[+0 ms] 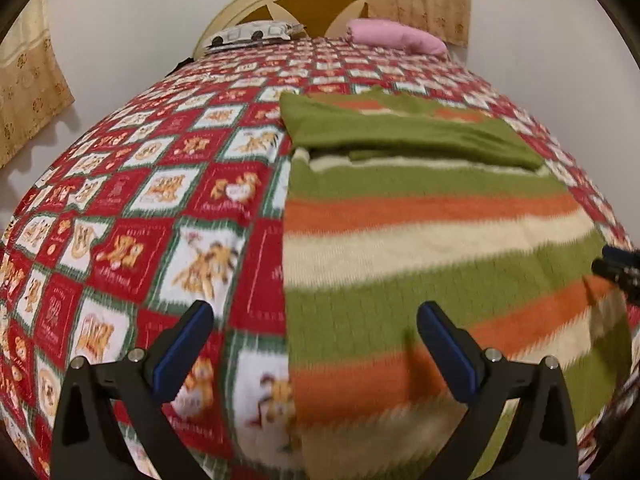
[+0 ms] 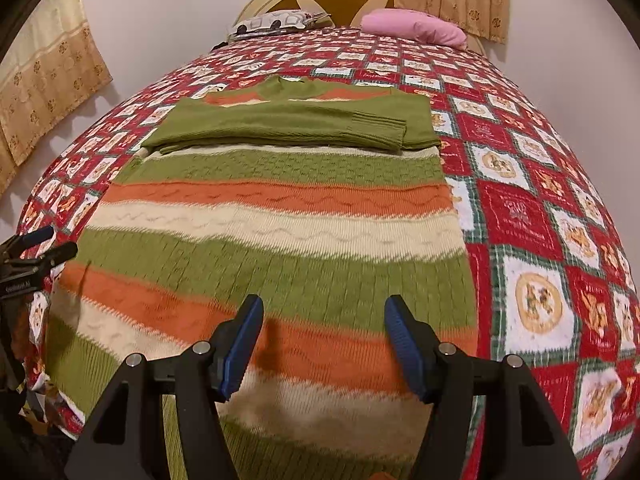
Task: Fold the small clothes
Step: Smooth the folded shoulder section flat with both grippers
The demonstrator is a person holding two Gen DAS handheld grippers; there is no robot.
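A striped sweater point(image 2: 272, 224) is laid flat on the bed cover point(image 2: 532, 216), with its neck at the far end and its hem at the near end. Its 2 green sleeves point(image 2: 296, 128) are already folded across the chest.

The left gripper point(image 1: 316, 344) is spread wide, and nothing is held between its jaws. It hangs over the sweater's left edge, near the hem. The right gripper point(image 2: 324, 340) is spread too, and nothing is pinched by it. It hangs over the near part of the sweater, toward the right side.

The sweater looks to be thick knit wool, so it is judged soft, floppy and a little heavy. It will sag if it is lifted by 1 point only. It is not slippery and not easy to break. It is best taken at the 2 near hem corners, 1 per gripper, so the hem can be carried up to the sleeves.

Small words are printed in the red squares of the bed cover, but they cannot be read. White writing is seen on the left gripper in the right wrist view, but it is too small to be read.
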